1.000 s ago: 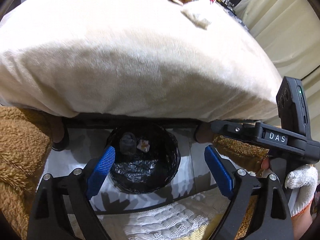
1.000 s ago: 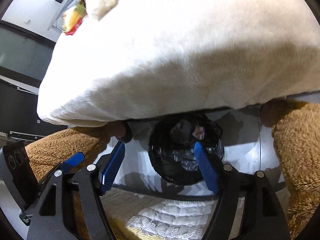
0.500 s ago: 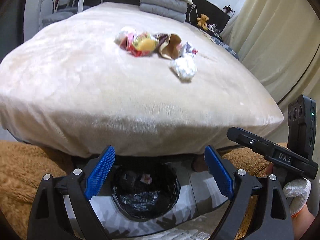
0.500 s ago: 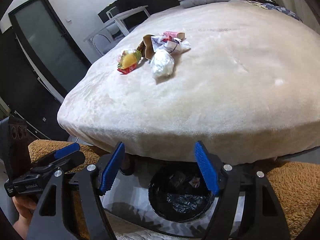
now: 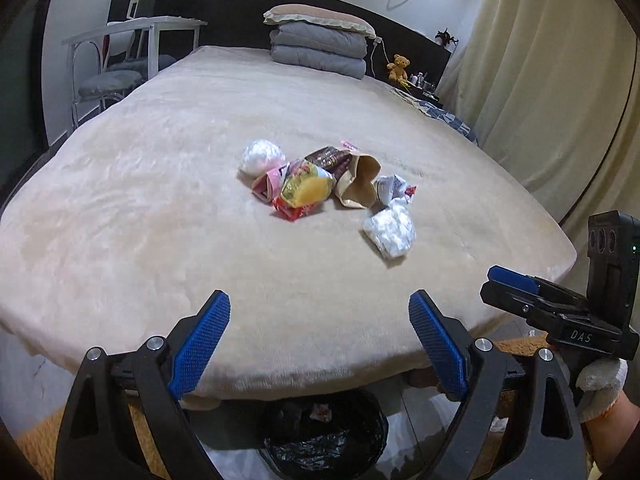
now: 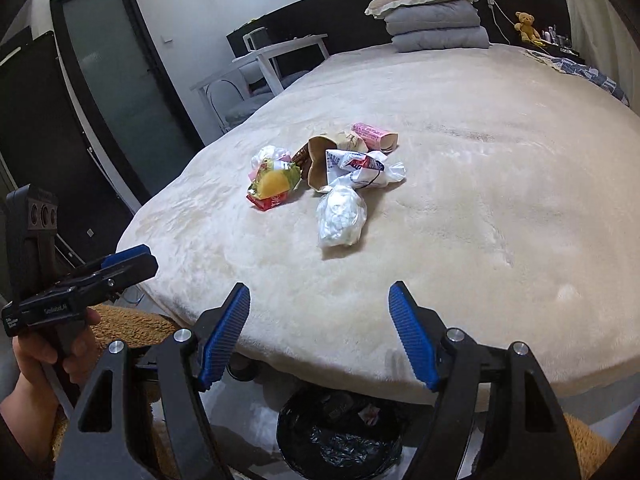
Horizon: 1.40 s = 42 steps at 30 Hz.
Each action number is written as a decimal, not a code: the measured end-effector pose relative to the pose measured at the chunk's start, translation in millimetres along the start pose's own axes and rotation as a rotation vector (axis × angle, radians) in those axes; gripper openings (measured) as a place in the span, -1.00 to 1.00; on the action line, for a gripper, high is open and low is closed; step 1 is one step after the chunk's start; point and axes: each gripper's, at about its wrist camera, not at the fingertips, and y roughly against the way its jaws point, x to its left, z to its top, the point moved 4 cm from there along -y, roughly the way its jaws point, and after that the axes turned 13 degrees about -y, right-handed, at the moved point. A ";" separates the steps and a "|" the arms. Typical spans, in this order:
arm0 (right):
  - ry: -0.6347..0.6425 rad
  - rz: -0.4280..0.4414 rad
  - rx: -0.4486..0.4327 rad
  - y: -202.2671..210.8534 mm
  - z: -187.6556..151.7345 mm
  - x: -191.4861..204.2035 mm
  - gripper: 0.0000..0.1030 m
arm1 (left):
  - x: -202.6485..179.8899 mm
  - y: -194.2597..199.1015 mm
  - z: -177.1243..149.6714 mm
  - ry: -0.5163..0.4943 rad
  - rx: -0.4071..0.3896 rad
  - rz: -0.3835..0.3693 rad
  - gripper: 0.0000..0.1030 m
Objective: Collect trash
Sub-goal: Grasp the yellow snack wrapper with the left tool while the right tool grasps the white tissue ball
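- Currently the left gripper point(image 5: 318, 344) is held above the near edge of the bed point(image 5: 160, 184), its 2 blue-padded fingers point(image 5: 200, 344) spread wide with nothing between them.
- Likewise the right gripper point(image 6: 320, 334) sits over the same edge, jaws wide apart and holding nothing; in the left wrist view it shows at the right side point(image 5: 516, 284), gripped by a white-gloved hand point(image 5: 600, 384).
- Seen from the right wrist view, the left gripper appears at the left side point(image 6: 128, 260), held by a bare hand point(image 6: 44, 364).
- Trash lies in a loose cluster near the middle of the cream blanket, well apart from both grippers.
- Nearest is a clear plastic bag of white pieces point(image 5: 390, 230), just beside the rest of the pile.
- Behind it are a crumpled white wrapper point(image 5: 392, 188), a brown paper bag point(image 5: 360, 184) and a yellow-and-red snack packet point(image 5: 304, 192), touching one another.
- At the far left of the cluster is a white crumpled ball point(image 5: 262, 156); a pink tube-shaped carton point(image 6: 374, 136) lies at the far side.
- Below the bed edge stands a bin lined with a black bag point(image 5: 324, 436), on the floor between the grippers' arms, with a few scraps already inside.
- Folded grey bedding topped by 1 pillow point(image 5: 320, 40) is stacked at the headboard end.
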 end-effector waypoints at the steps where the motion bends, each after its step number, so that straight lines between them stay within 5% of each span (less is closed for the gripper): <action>1: 0.003 -0.001 0.005 -3.8 4.4 -1.7 0.40 | 2.9 -3.1 4.6 -0.003 -0.002 -0.004 0.72; 13: 0.018 0.005 0.109 -59.1 43.7 -8.3 0.40 | 33.4 -57.1 54.2 0.104 0.008 -0.194 0.72; 24: 0.095 -0.006 0.177 -95.8 53.5 1.4 0.40 | 47.0 -109.3 80.1 0.124 0.085 -0.251 0.69; 32: 0.128 -0.008 0.210 -111.2 57.8 2.6 0.39 | 38.5 -123.8 86.6 0.025 0.098 -0.223 0.62; 37: 0.152 -0.017 0.226 -117.1 55.9 3.9 0.26 | 26.8 -133.2 87.7 -0.089 0.107 -0.178 0.56; 39: 0.158 -0.053 0.210 -119.1 56.2 1.1 -0.01 | 23.3 -138.8 87.4 -0.122 0.120 -0.163 0.56; 42: 0.150 -0.056 0.219 -122.0 54.7 -1.6 -0.06 | 20.7 -151.3 84.1 -0.148 0.166 -0.131 0.32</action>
